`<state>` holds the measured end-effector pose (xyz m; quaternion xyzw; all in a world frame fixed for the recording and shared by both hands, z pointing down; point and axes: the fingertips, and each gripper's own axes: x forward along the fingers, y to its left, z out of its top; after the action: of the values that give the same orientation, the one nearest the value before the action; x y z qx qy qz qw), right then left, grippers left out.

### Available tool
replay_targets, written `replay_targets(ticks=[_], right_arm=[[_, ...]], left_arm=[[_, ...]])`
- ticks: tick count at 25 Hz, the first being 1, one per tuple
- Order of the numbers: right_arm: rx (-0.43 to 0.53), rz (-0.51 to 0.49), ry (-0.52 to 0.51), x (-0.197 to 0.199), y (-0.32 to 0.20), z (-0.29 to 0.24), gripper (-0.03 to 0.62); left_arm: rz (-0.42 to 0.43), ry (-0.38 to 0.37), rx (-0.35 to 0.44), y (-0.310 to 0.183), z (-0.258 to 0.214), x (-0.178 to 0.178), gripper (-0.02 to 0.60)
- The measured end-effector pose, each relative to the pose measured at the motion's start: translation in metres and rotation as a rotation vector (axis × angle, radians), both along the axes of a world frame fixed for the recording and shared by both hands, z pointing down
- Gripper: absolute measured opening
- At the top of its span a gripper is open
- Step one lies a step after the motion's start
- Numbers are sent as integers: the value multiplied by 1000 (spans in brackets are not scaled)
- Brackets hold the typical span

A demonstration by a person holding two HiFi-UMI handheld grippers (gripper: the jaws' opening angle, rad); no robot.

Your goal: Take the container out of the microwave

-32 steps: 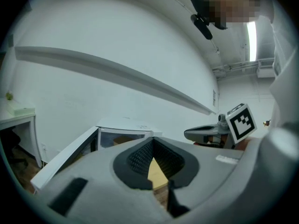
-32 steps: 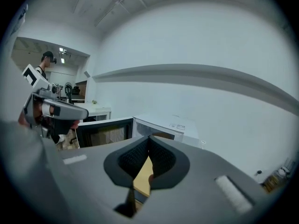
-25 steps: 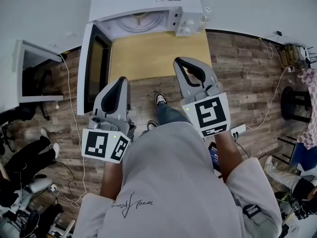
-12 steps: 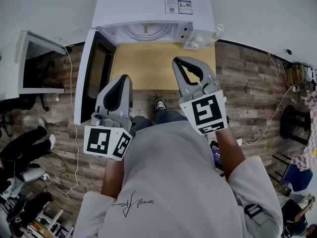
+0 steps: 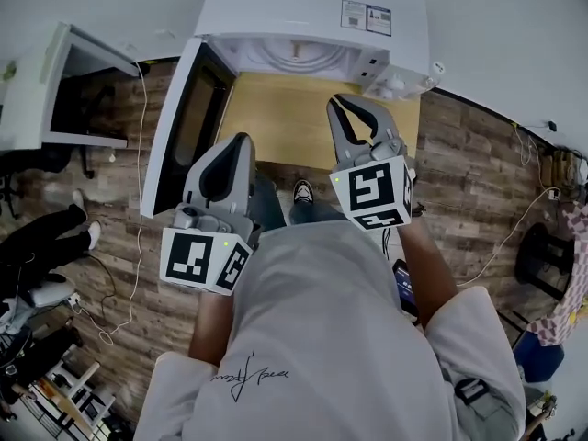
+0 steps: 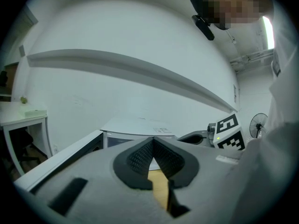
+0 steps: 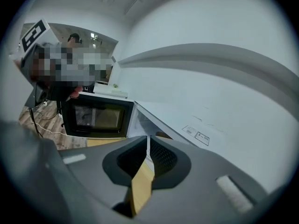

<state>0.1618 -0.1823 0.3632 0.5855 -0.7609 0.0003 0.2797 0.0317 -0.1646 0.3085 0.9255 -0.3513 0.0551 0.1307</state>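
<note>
The white microwave (image 5: pixel 312 7) stands on a pale wooden tabletop (image 5: pixel 294 118), with its door (image 5: pixel 184 127) swung open to the left. Inside the cavity a pale round shape (image 5: pixel 294 55) shows; I cannot tell whether it is the container. My left gripper (image 5: pixel 241 141) hovers over the table's front left edge beside the door, its jaws shut and empty (image 6: pixel 153 140). My right gripper (image 5: pixel 340 105) points at the cavity from just in front of it. Its jaws have just been opening to a narrow slit, with nothing between them (image 7: pixel 147 140). The door (image 7: pixel 96 118) lies to its left.
A white desk (image 5: pixel 55 90) stands at the far left, and a cable (image 5: pixel 138 200) trails down the wooden floor beside the door. Another person's legs (image 5: pixel 46 237) lie at the left. A black stool (image 5: pixel 537 255) stands at the right.
Both grippers have moved forward toward the open microwave, which now sits nearer to them. The right gripper has rolled and dipped toward the cavity.
</note>
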Motion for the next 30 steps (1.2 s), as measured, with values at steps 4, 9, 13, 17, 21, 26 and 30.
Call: replay_targets(ticks=[4,9,13,17,21,26,30], right_arm=[[-6,7,71,-3,-14,15,38],[-38,42,193,3,-30,38,50],[-56,36,229,2,-41,52,60],[-57,23,254,-4,-48,56,69],[-41,6,329,-6,-60,59,86],[-24,-7,436,-5,-77,66,86],[-36,-12,540,-6,-94,85,102]], left_arm=[[-4,-3,-5,-4,4,-5,-5],[7,-21,5,-9,5,-6,-5],[11,-27,-7,-11,12,-8,-5],[-5,-22,-40,-7,19,-15,-5],[-6,-1,-65,-4,23,-18,-5],[-26,2,-85,-6,28,-27,-5],[-44,2,-93,-10,30,-36,-5]])
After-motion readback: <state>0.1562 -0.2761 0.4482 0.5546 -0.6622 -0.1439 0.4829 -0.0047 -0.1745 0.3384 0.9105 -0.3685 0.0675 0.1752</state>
